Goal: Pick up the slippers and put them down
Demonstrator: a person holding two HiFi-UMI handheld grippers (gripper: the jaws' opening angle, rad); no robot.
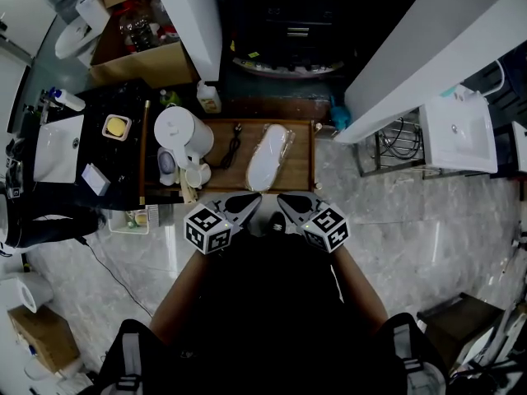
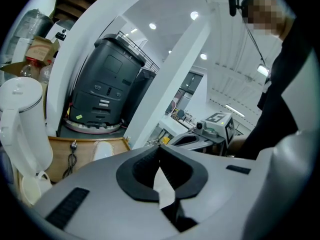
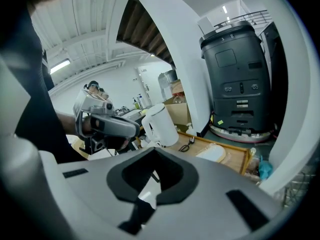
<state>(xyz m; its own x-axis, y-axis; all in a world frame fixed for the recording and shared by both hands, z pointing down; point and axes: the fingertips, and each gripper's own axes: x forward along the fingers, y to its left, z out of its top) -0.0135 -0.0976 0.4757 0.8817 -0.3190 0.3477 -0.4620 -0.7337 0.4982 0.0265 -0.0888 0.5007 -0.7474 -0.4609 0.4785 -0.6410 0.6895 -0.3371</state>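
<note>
The task is barely getting under way. The slippers (image 1: 270, 155) (white, seemingly in a clear wrapper) are lying untouched on the wooden tabletop (image 1: 301, 175), just ahead of both sets of jaws. The left gripper (image 1: 252, 198) and right gripper (image 1: 285, 198) are hovering side by side, each with its jaws pressed together on nothing. A white kettle (image 1: 183, 132) is standing ahead-left of the left jaws. Opening, reaching, lifting and setting down are all remaining.
</note>
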